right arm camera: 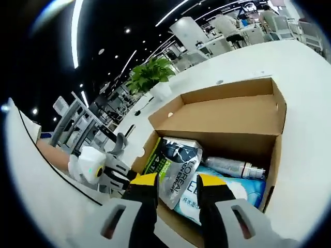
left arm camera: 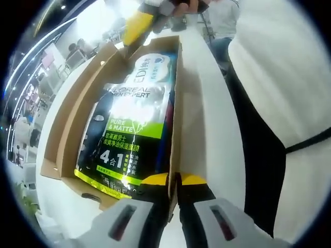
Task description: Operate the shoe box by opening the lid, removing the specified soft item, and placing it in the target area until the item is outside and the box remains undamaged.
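An open cardboard shoe box (left arm camera: 77, 113) lies on a white table, its lid (right arm camera: 227, 111) folded back. Inside rests a black, silver and green L'Oreal Men Expert pouch (left arm camera: 129, 124), soft and glossy, on a blue-and-white pack (right arm camera: 232, 188) with a small bottle (right arm camera: 232, 166) beside it. My left gripper (left arm camera: 174, 180) is shut on the box's near side wall. My right gripper (right arm camera: 178, 183) stands open at the box's other end, the pouch (right arm camera: 178, 155) reaching in between its yellow-tipped jaws. The right gripper (left arm camera: 137, 26) shows at the top of the left gripper view; the left gripper (right arm camera: 111, 173) shows at the box's edge.
The white table (right arm camera: 305, 103) runs wide around the box. A person in a white top (left arm camera: 279, 103) stands close along the table's side. A potted plant (right arm camera: 150, 72) sits at the far end, with chairs and desks beyond.
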The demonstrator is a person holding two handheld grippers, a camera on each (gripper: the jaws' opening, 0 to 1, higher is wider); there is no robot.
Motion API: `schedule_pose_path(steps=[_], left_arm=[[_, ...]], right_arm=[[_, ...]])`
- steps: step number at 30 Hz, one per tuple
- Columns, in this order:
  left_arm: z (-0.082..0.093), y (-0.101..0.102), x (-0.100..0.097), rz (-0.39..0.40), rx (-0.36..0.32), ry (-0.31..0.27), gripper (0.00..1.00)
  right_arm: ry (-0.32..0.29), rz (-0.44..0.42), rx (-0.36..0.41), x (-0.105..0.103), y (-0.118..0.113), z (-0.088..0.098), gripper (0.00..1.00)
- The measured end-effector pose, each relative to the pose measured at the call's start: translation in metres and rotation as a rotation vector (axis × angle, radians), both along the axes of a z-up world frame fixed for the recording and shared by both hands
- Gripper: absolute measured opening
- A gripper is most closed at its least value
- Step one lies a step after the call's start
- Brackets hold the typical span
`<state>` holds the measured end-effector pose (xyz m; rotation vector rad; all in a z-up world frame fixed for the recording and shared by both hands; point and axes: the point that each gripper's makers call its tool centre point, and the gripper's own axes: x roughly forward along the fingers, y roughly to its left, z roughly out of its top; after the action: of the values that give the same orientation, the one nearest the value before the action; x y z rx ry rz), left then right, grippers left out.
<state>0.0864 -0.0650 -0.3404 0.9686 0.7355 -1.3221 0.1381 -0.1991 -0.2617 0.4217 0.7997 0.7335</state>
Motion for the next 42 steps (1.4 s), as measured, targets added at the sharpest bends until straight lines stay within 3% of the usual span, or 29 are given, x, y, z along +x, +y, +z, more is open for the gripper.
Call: schedule_pose_path(steps=[9, 22, 26, 34, 38, 42], left_arm=[[0.0, 0.0, 0.001, -0.001, -0.006, -0.012, 0.05], [0.0, 0.0, 0.001, 0.0, -0.008, -0.014, 0.06], [0.0, 0.0, 0.001, 0.0, -0.008, -0.012, 0.06], [0.0, 0.0, 0.001, 0.0, -0.009, -0.013, 0.06], [0.0, 0.0, 0.001, 0.002, -0.009, -0.013, 0.06], [0.0, 0.0, 0.001, 0.002, -0.009, -0.014, 0.06]], right_arm=[[0.032, 0.051, -0.025, -0.004, 0.016, -0.011, 0.3], [0.13, 0.074, -0.093, -0.013, 0.021, -0.033, 0.29], [0.164, 0.062, -0.067, -0.011, 0.025, -0.032, 0.29], [0.156, 0.063, -0.093, -0.004, 0.033, -0.032, 0.28], [0.053, 0.035, -0.18, 0.009, 0.021, -0.027, 0.28], [0.073, 0.048, -0.178, 0.011, 0.02, -0.03, 0.31]])
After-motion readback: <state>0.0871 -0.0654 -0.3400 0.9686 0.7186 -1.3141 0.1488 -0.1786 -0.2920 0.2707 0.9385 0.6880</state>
